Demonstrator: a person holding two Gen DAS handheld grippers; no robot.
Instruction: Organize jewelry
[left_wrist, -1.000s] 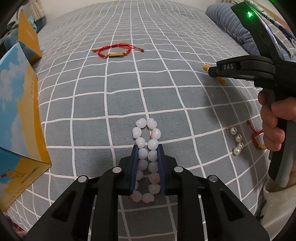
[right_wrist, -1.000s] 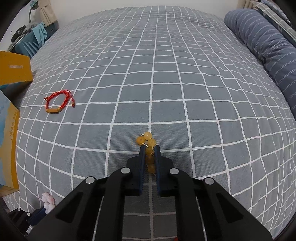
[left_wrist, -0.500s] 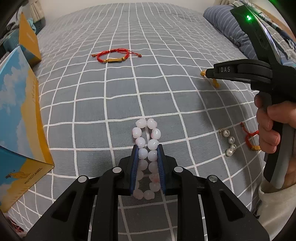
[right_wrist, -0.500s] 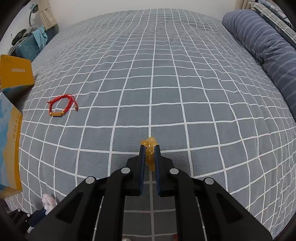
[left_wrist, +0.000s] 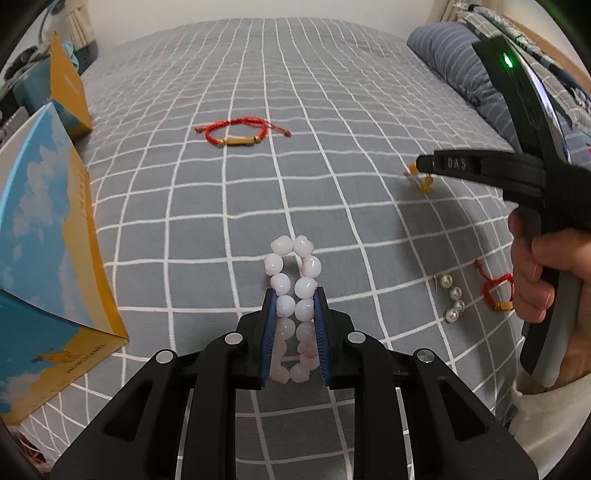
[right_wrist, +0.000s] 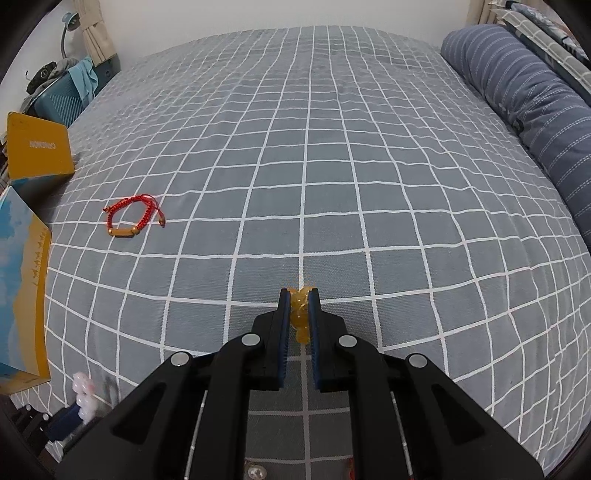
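The left hand-held gripper (left_wrist: 294, 300) is clamped on a pale pink bead bracelet (left_wrist: 293, 275), whose loop is squeezed into two rows between the blue pads and sticks out past the fingertips toward 12 o'clock, above the grey checked bed (left_wrist: 258, 184). The right hand-held gripper (right_wrist: 299, 300) is closed tight on a small amber bead bracelet (right_wrist: 300, 314), bunched between its pads with only a few beads showing at the tips.

In the left wrist view, a red cord bracelet (left_wrist: 238, 133) with a gold bar lies on the bed at about 11 o'clock, well apart from the pink beads. At 3 o'clock, near the person's right hand (left_wrist: 535, 273), lies a pearl pin (left_wrist: 452, 297), with a small red cord piece (left_wrist: 496, 291) just beside it. A blue-and-yellow box (left_wrist: 44, 258) sits at 9 o'clock on the bed's edge.
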